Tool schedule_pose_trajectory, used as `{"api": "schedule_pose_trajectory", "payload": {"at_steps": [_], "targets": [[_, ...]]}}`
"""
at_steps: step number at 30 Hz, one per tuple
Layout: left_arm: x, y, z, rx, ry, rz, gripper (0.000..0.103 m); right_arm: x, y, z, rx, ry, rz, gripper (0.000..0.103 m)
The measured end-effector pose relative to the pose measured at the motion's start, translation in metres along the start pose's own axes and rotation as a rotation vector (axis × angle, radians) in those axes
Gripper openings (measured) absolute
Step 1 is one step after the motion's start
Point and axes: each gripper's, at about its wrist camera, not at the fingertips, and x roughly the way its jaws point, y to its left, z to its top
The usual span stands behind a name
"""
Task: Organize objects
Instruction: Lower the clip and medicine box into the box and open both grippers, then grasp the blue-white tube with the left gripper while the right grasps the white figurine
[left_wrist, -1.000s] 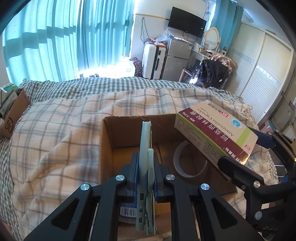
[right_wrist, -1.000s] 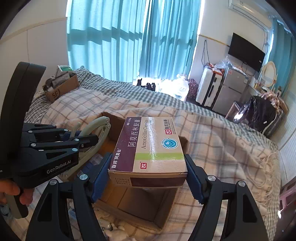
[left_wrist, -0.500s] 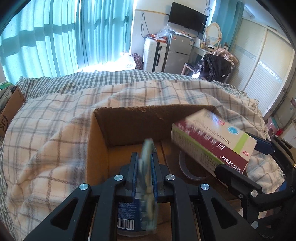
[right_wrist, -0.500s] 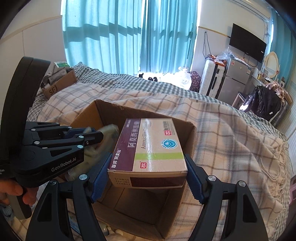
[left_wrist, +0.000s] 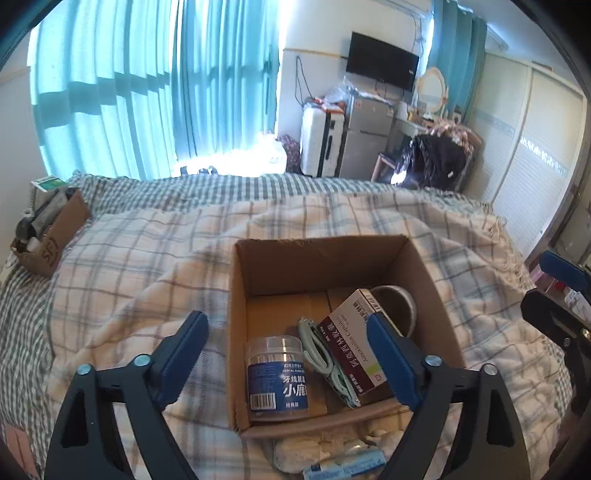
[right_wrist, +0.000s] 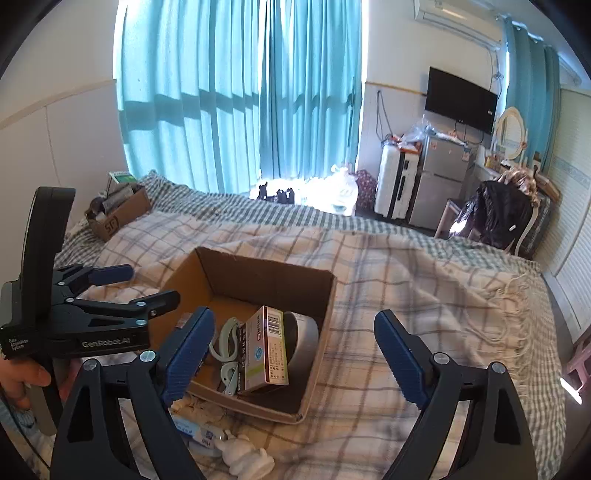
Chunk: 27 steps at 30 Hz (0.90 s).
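Note:
An open cardboard box (left_wrist: 317, 258) (right_wrist: 266, 275) sits on the plaid bed. Inside lie a maroon and white medicine box (left_wrist: 351, 350) (right_wrist: 266, 350), a pale green clip (left_wrist: 321, 356) (right_wrist: 223, 341), a clear jar with a blue label (left_wrist: 277, 376) and a tape roll (left_wrist: 397, 304) (right_wrist: 304, 334). My left gripper (left_wrist: 288, 360) is open and empty above the box's near side; it also shows in the right wrist view (right_wrist: 125, 288). My right gripper (right_wrist: 295, 354) is open and empty above the box; part of it shows at the left wrist view's right edge (left_wrist: 557, 295).
A second cardboard box (left_wrist: 51, 236) (right_wrist: 118, 218) with items stands at the bed's far left. White lumpy objects and a blue-labelled packet (left_wrist: 343, 467) (right_wrist: 243, 454) lie on the blanket in front of the box. A suitcase, a fridge and curtains stand beyond the bed.
Both grippers opened. The green clip dropped from the left gripper and the medicine box from the right gripper into the cardboard box. Both grippers have drawn back.

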Motion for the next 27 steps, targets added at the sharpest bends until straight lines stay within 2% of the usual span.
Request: {"api": "schedule_pose_trajectory", "payload": {"at_steps": [4,7,12,16,23,27], "targets": [[-0.033,0.002,-0.001,-0.013,-0.028,0.003,0.093,-0.037,0.003,0.003,-0.023,-0.031,-0.021,0.09],[-0.053,0.0,-0.004,-0.016,-0.064,0.014,0.103,-0.06,0.006,0.004,-0.042,-0.055,-0.034,0.09],[-0.074,-0.006,-0.021,-0.019,-0.082,0.018,0.103,-0.076,0.003,-0.006,-0.036,-0.057,-0.034,0.09],[-0.069,-0.012,-0.043,-0.006,-0.071,0.034,0.103,-0.064,0.004,-0.026,-0.028,-0.019,-0.031,0.09],[-0.03,-0.015,-0.081,0.003,-0.008,0.087,0.103,-0.015,0.006,-0.063,-0.026,0.055,-0.032,0.09],[-0.012,-0.011,-0.107,-0.007,0.046,0.09,0.103,0.014,0.007,-0.088,-0.033,0.119,0.001,0.09]]}}
